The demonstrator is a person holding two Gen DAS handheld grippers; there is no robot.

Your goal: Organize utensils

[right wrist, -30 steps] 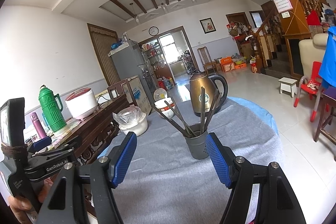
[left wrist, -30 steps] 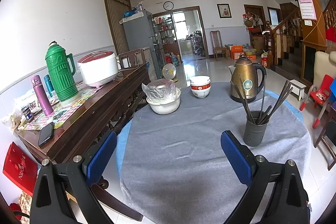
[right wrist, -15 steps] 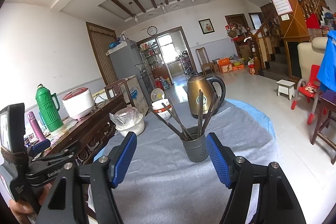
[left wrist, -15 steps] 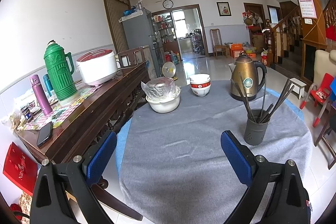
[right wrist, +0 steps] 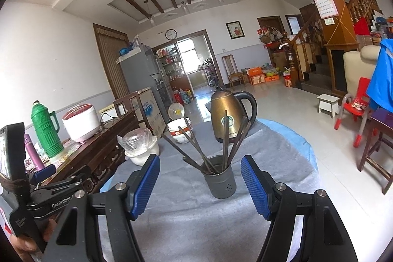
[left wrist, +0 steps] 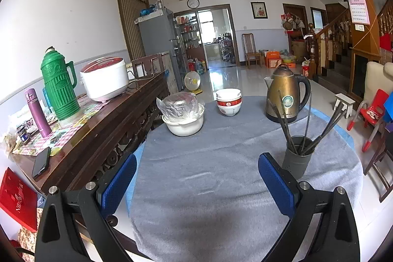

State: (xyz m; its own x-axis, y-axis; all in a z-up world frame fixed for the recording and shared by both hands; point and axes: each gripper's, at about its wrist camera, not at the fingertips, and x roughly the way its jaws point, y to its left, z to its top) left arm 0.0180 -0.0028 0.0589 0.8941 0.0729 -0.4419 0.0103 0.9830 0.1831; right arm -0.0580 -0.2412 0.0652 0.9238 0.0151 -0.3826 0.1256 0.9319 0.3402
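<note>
Where grey felt spreads, slim dark chopsticks (right wrist: 228, 136) fan from a perforated cylindrical holder (right wrist: 220, 180).

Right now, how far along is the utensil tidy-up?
Done: the chopsticks already stand in the grey holder on the table. In hand: nothing; left gripper and right gripper are open and empty, the right one facing the holder. Left: nothing loose visible; any regrouping is not started.
</note>
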